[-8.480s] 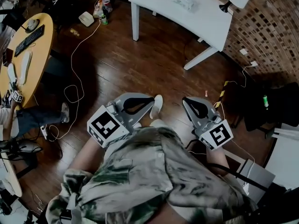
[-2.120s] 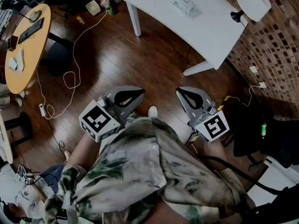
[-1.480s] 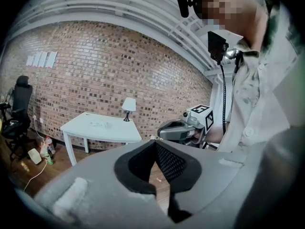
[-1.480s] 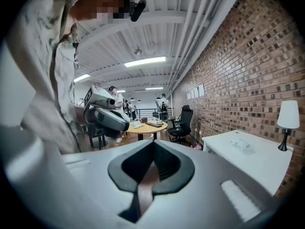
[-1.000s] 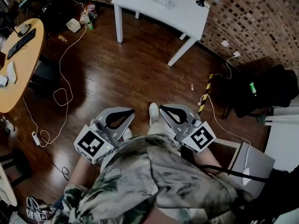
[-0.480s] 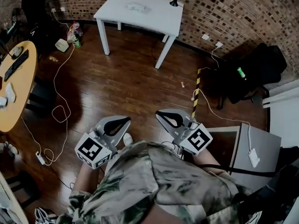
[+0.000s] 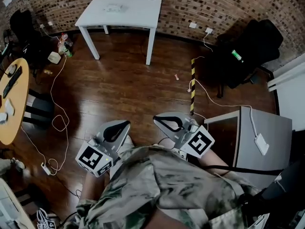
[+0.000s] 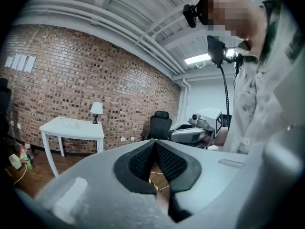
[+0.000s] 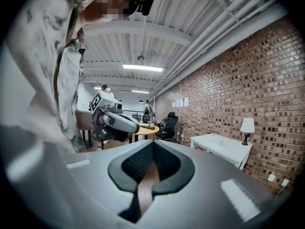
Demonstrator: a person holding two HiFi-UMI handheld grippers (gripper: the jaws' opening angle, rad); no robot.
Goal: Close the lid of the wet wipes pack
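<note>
Nothing of the task is done yet, as far as can be judged. The wet wipes pack is seen lying on the white table by the brick wall, well apart from both grippers. It is too small for its lid to be made out. The left gripper and the right gripper are held low, close to the person's body, above the wooden floor. The jaws of each are pressed together with nothing between them. The table must be approached, the pack reached and the lid pressed down.
</note>
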